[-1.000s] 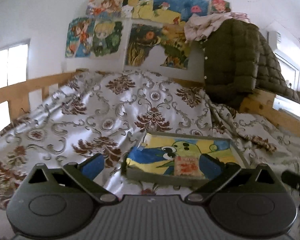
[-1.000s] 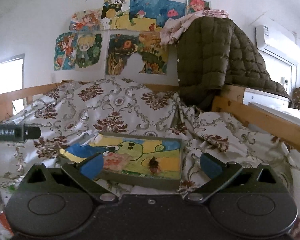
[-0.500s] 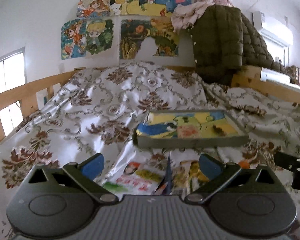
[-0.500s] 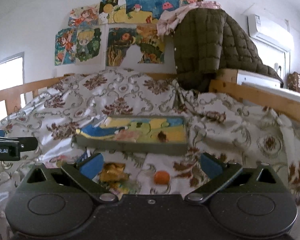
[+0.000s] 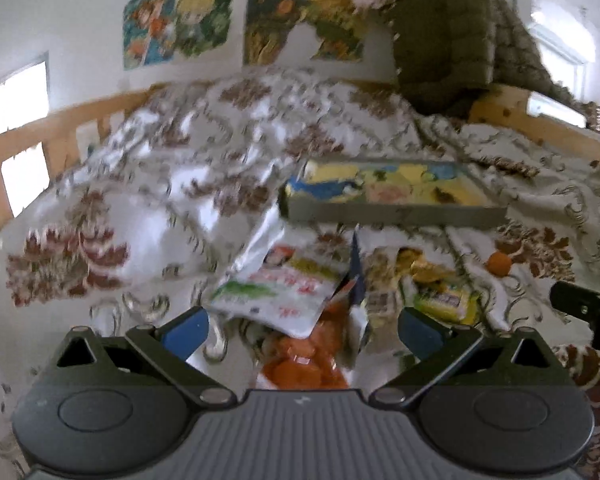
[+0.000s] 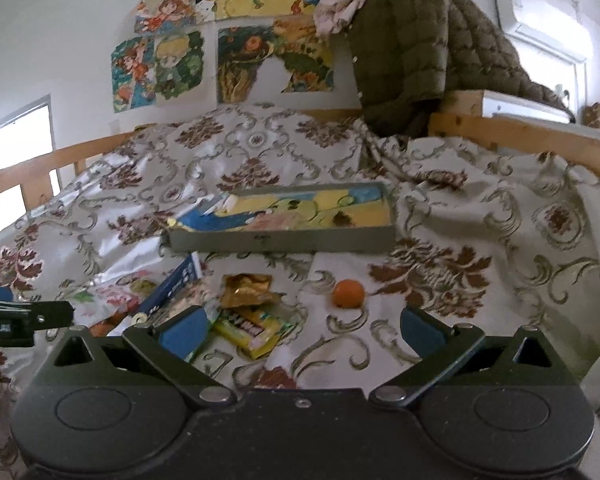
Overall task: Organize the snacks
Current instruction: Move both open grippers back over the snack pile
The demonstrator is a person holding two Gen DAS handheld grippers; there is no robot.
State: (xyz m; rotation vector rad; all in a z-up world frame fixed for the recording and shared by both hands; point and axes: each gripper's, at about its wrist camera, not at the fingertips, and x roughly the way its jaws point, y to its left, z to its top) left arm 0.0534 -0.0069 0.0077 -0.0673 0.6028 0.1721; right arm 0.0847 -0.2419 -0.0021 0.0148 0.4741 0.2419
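A shallow grey tray (image 5: 396,214) (image 6: 284,240) with a cartoon picture on its floor lies on the bed. In front of it is a heap of snack packets: a white pouch (image 5: 276,292), an orange packet (image 5: 304,364), a dark blue box (image 6: 172,288), a gold wrapper (image 6: 246,290), a yellow-green bar (image 6: 256,330) (image 5: 444,300), and a small orange ball (image 6: 348,293) (image 5: 499,264). My left gripper (image 5: 302,330) hangs open over the white and orange packets. My right gripper (image 6: 300,330) is open, the yellow-green bar beside its left finger (image 6: 184,332).
The bed is covered by a floral satin quilt (image 6: 480,232). Wooden rails (image 5: 32,144) (image 6: 520,136) run along both sides. A dark puffer jacket (image 6: 420,52) hangs at the back right under wall posters (image 6: 228,40).
Both grippers have drawn back and tipped down, so the snack heap in front of the tray has come into view. Both stay open.
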